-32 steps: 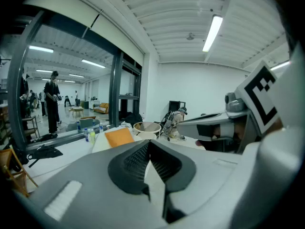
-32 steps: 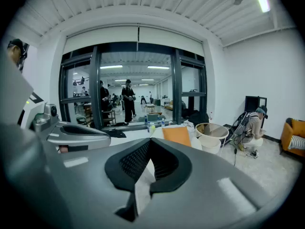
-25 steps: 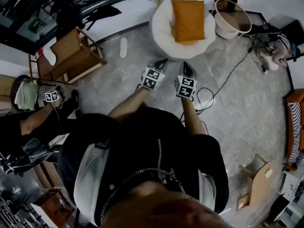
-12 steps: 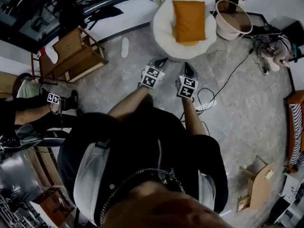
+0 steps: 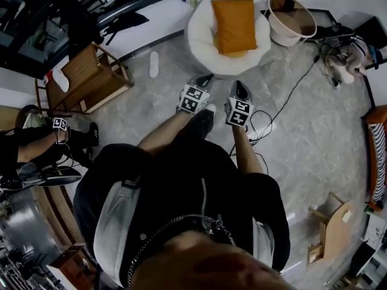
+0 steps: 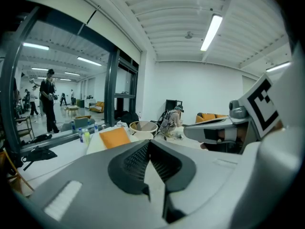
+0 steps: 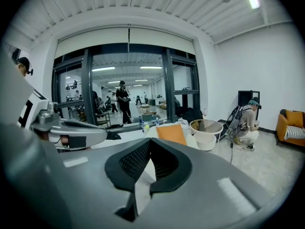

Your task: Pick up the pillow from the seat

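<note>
Orange pillow (image 5: pixel 234 24) lies on the round white seat (image 5: pixel 199 41) ahead of us, while our left gripper (image 5: pixel 204 79) and right gripper (image 5: pixel 240 87) hover empty, jaws closed.

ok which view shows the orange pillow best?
Head view: the pillow shows whole from above, lying on the white seat. Both gripper views catch it only small and far off, at a low angle.

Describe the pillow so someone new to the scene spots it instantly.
At the top of the head view, a round white seat sits on the grey floor. The pillow lies on it: a flat orange rectangle, unlike the pale round tub beside the seat.
</note>
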A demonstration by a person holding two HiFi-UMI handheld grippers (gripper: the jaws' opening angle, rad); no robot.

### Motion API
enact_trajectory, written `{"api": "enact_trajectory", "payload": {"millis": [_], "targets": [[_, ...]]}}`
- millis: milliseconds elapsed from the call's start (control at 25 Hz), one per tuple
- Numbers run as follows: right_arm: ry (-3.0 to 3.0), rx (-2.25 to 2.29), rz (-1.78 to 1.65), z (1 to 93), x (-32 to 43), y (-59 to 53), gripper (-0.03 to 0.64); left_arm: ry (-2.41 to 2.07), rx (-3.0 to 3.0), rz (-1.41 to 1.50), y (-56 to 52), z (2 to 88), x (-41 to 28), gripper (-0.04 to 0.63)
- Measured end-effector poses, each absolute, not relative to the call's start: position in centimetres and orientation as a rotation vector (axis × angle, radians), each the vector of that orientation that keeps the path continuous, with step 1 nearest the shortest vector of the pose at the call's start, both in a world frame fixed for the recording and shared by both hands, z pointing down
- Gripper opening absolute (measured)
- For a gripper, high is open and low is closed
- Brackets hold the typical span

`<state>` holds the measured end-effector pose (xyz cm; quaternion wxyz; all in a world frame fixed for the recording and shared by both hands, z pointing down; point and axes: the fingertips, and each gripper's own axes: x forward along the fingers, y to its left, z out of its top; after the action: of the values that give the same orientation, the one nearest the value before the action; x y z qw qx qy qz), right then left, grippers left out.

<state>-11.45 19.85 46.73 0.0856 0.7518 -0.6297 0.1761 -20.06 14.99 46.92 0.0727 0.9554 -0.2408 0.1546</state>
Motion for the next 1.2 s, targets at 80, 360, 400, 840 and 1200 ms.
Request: {"api": "enact_trajectory", "payload": {"millis": [80, 360, 400, 840, 1200], "targets": [[-1.875, 2.236, 0.523, 46.7, -10.6, 19.0, 0.002, -0.708, 2.876, 0.454, 14.0, 47.0, -18.7, 0.009], [-1.841, 2.224, 0.518, 46.9, -6.3, 14.9, 0.002, -0.665, 2.872, 0.430, 9.3, 47.0, -13.2, 0.009], [-1.840, 2.222, 0.520, 46.9, -5.7, 14.3, 0.003, -0.662, 2.871, 0.431, 8.6, 47.0, -12.6, 0.009], [-1.840, 2.220, 0.504, 45.3, -0.1, 7.1, 0.002, -0.646, 2.886, 0.421, 1.0, 45.5, -6.5, 0.009], [-1.805, 2.246, 0.517, 45.2, 3.7, 2.8, 0.003, -0.614, 2.888, 0.430, -3.8, 45.6, -3.3, 0.009]]}}
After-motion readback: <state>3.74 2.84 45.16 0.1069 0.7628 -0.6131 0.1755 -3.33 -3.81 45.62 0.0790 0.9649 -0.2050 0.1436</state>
